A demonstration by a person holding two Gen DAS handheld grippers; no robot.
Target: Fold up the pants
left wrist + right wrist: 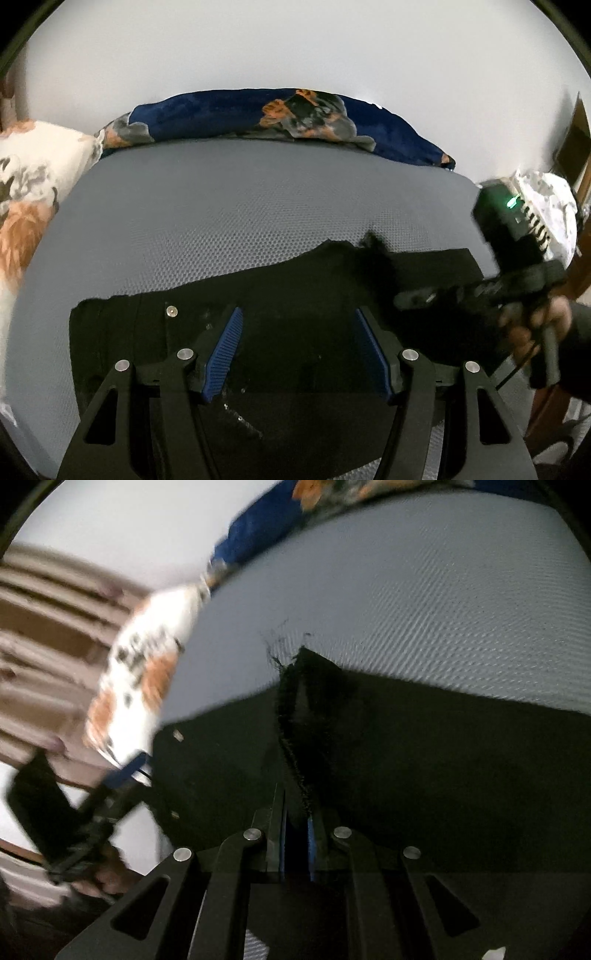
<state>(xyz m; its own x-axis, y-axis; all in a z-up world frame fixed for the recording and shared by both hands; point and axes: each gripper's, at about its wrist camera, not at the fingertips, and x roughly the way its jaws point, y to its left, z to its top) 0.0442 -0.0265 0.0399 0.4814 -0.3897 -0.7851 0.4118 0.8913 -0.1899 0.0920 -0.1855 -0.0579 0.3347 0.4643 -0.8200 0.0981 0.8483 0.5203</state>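
Observation:
Black pants [288, 295] lie across the grey mattress [221, 206], waistband and metal button [171, 312] at the left. My left gripper [297, 321] is open just above the pants near the waist, holding nothing. My right gripper [297, 805] is shut on a frayed fold of the black pants [306, 720] and holds it raised. The right gripper also shows in the left wrist view [406, 299], at the right over the pants' leg part. The left gripper shows blurred in the right wrist view [122, 775].
A dark blue floral blanket [280, 114] lies along the mattress's far edge by a white wall. A white and orange floral pillow [26, 184] sits at the left. A white patterned cloth [550, 206] and wooden furniture stand at the right.

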